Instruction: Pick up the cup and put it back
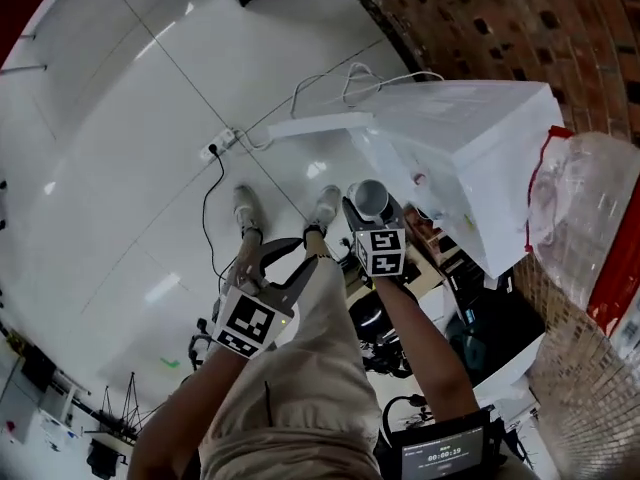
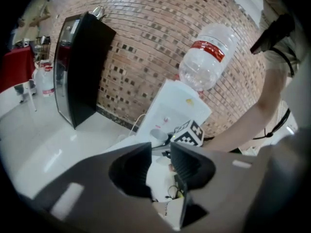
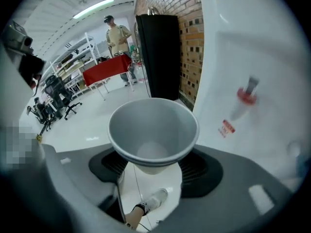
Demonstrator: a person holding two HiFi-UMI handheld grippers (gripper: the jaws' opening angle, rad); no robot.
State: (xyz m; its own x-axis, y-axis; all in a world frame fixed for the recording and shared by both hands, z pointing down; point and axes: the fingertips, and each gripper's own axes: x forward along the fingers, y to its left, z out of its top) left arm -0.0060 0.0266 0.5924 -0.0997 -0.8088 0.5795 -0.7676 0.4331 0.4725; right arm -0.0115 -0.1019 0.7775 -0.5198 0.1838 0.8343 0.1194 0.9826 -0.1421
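The left gripper (image 1: 283, 260) is being held out over the white floor (image 1: 120, 168); its jaws (image 2: 160, 165) are being kept apart, and nothing is being gripped between them. Further right, the cup (image 1: 370, 199) is being clasped round its lower body by the right gripper (image 1: 368, 218), clear of the floor. The cup's empty mouth is being shown to the right gripper's own camera (image 3: 153, 130). Just beside it, the white water dispenser (image 1: 470, 143) is being faced.

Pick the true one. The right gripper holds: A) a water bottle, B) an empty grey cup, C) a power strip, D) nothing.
B: the right gripper view shows the cup, empty inside, clamped between the fingers of the right gripper.
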